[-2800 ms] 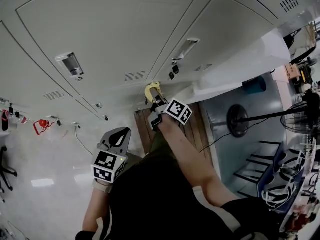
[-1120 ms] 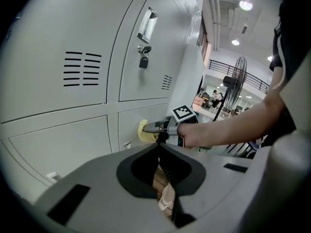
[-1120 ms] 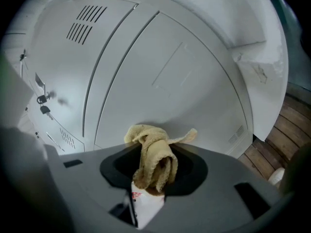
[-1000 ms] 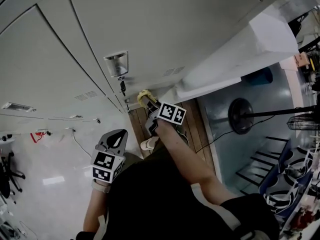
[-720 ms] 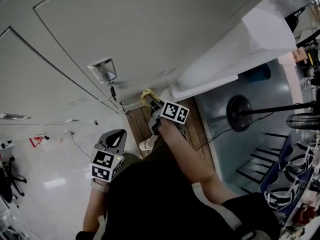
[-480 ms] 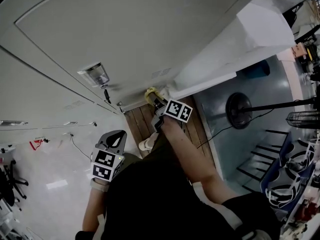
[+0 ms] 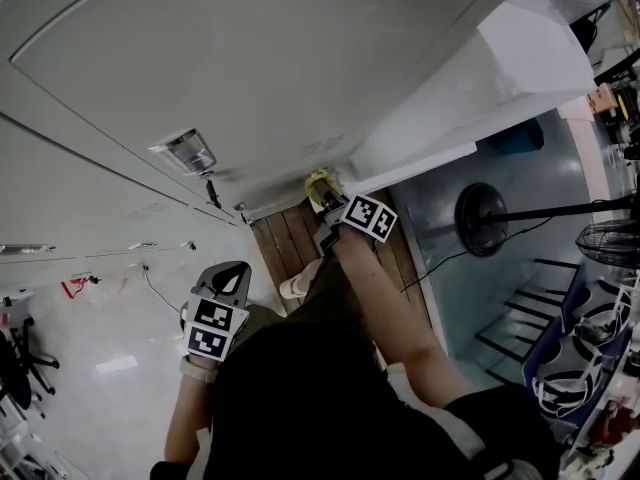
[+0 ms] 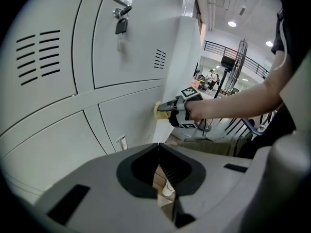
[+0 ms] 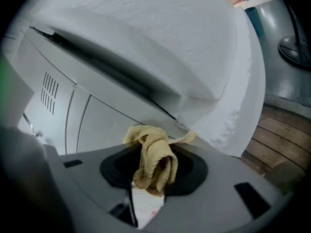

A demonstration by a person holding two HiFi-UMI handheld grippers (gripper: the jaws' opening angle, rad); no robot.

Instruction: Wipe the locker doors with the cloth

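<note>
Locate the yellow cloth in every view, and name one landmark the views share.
Head view: cloth upper centre, at the tip of the right tool.
Left gripper view: cloth at centre, small, against the lower locker door.
Right gripper view: cloth lower centre, bunched between the jaws.
Landmark: the white column beside the lockers.

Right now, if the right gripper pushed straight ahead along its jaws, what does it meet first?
The lower locker door. The cloth clamped in the right gripper leads the jaws and, in the left gripper view, seems to touch that door near the white wall.
</note>
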